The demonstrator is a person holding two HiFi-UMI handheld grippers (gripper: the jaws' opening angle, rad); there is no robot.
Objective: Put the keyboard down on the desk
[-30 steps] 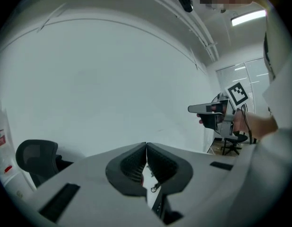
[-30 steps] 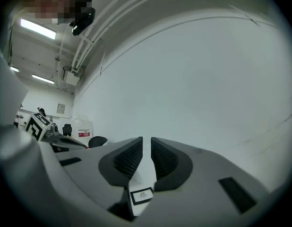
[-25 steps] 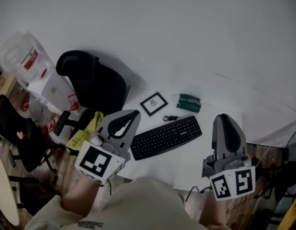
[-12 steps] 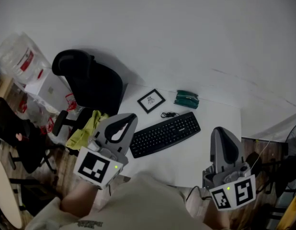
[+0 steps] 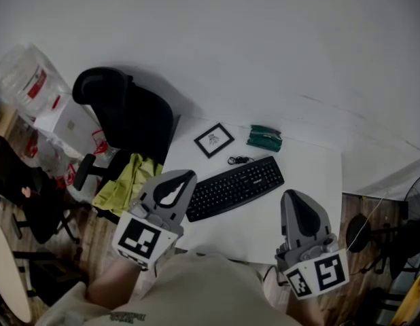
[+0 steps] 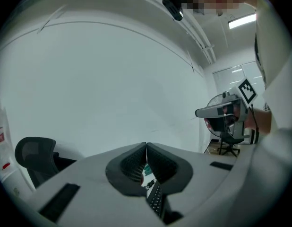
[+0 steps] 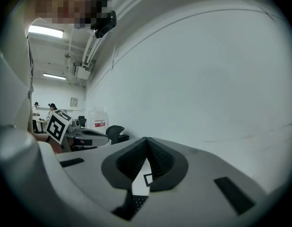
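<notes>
Your keyboard (image 5: 235,187) lies flat and askew on the white surface (image 5: 312,182), just in front of a small picture frame (image 5: 214,140). Your left claw (image 5: 185,177) and right claw (image 5: 290,197) are both closed tight on nothing, one near each end of the keyboard.

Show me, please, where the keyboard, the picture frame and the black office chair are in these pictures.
keyboard (image 5: 235,187): head view, middle of its key field.
picture frame (image 5: 214,140): head view, centre of the white picture inside the black border.
black office chair (image 5: 138,117): head view, on its backrest.
</notes>
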